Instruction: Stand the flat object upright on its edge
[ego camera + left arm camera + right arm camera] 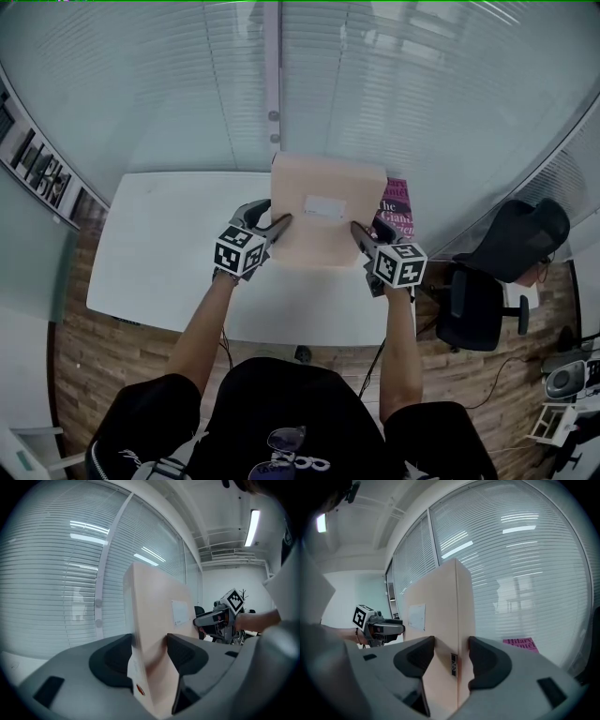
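Progress is judged well advanced. The flat box [326,214], pale cardboard with a white label on its broad face, is upright near the table's [159,253] far edge, right of its middle, broad face toward the person. The left gripper [279,224] is clamped on the box's left side edge and the right gripper [358,230] on its right side edge. Each gripper view shows both pads pressed against the cardboard. Whether the lower edge bears fully on the tabletop cannot be confirmed. Outstanding, in my assessment: settle the box on that edge, release both grips, and verify that it stands unsupported. Obstructions: a pink book [397,208] lies flat at the far right corner, just behind the box and partly hidden by it, so a backward topple would land there. A black office chair [473,305] stands beyond the table's right edge.
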Available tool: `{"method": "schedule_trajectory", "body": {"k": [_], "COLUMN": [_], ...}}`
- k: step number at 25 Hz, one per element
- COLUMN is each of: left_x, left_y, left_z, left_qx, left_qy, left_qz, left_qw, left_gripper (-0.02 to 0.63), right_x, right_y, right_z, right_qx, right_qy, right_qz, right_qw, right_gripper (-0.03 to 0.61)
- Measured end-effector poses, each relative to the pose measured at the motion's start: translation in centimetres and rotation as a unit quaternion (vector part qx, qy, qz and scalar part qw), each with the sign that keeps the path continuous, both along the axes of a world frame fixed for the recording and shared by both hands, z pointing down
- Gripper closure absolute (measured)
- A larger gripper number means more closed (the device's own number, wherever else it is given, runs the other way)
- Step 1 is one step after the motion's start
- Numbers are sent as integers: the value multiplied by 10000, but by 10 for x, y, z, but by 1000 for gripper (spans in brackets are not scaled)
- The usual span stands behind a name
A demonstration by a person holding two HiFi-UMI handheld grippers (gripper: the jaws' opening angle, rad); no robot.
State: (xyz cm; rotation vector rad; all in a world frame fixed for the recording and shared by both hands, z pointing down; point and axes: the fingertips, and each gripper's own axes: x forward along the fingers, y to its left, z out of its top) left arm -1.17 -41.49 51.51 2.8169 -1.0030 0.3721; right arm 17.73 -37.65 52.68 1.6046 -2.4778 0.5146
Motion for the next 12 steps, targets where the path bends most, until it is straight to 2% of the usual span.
{"method": "schedule_trajectory", "body": {"k": [12], "left_x": [14], "left_y": [-34], "left_z": [4], "left_qx": [-78], "left_qy": [-9], "left_qz": [17], "left_qw": [10000], "left_gripper": [360], "right_x": [14], "right_y": [-34], "right_z": [5], "right_qx": [-47], "right_qy": [-44], "right_qz": [70], "right_qw": [10000], "right_gripper": [330]}}
